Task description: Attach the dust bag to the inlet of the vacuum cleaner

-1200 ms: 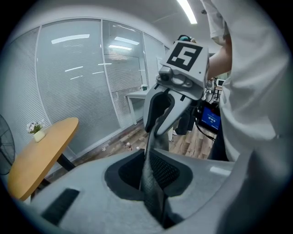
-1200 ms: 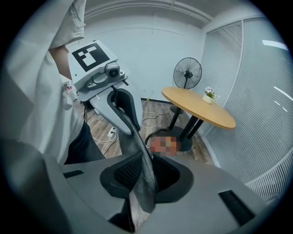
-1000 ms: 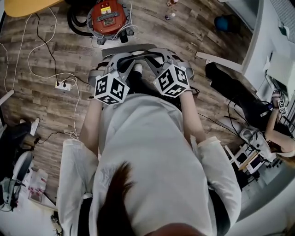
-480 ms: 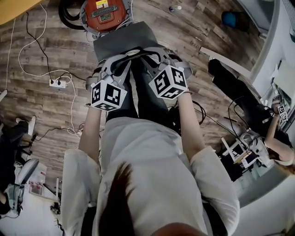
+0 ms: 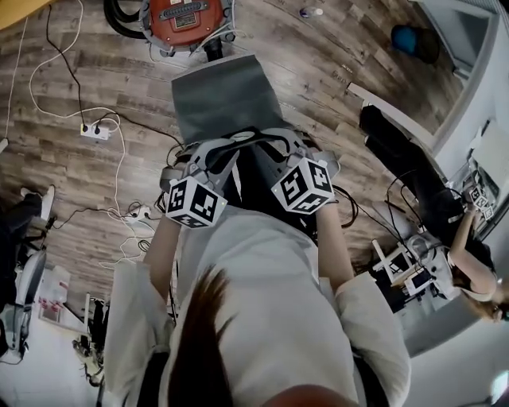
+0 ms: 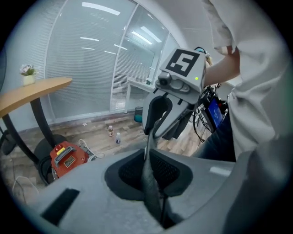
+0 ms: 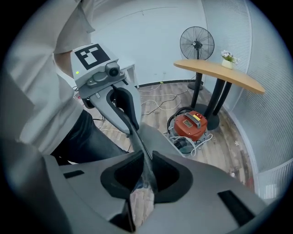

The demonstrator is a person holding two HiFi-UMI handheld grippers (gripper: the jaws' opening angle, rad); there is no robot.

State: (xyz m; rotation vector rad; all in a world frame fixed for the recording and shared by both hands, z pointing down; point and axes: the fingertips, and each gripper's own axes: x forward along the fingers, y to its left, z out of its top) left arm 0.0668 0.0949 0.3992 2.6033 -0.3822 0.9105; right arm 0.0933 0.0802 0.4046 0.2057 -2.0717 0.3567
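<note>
A flat grey dust bag (image 5: 223,99) hangs between both grippers above the wood floor. My left gripper (image 5: 213,151) is shut on its left edge and my right gripper (image 5: 274,147) on its right edge. In the left gripper view the bag's edge (image 6: 149,176) runs as a thin grey strip between the jaws, with the right gripper (image 6: 162,114) opposite. In the right gripper view the bag's edge (image 7: 144,176) is pinched the same way. The red vacuum cleaner (image 5: 187,17) stands on the floor just beyond the bag, also visible as the vacuum (image 7: 192,124) beside a table leg.
White cables and a power strip (image 5: 94,129) lie on the floor to the left. A round wooden table (image 7: 219,75) and a fan (image 7: 197,43) stand behind the vacuum. Small bottles (image 5: 312,12) and a blue bin (image 5: 409,40) sit far right. Another person (image 5: 469,266) crouches at right.
Both grippers have sunk together with the bag. More of the bag's grey face shows now, reaching toward the vacuum, which sits higher in the head view.
</note>
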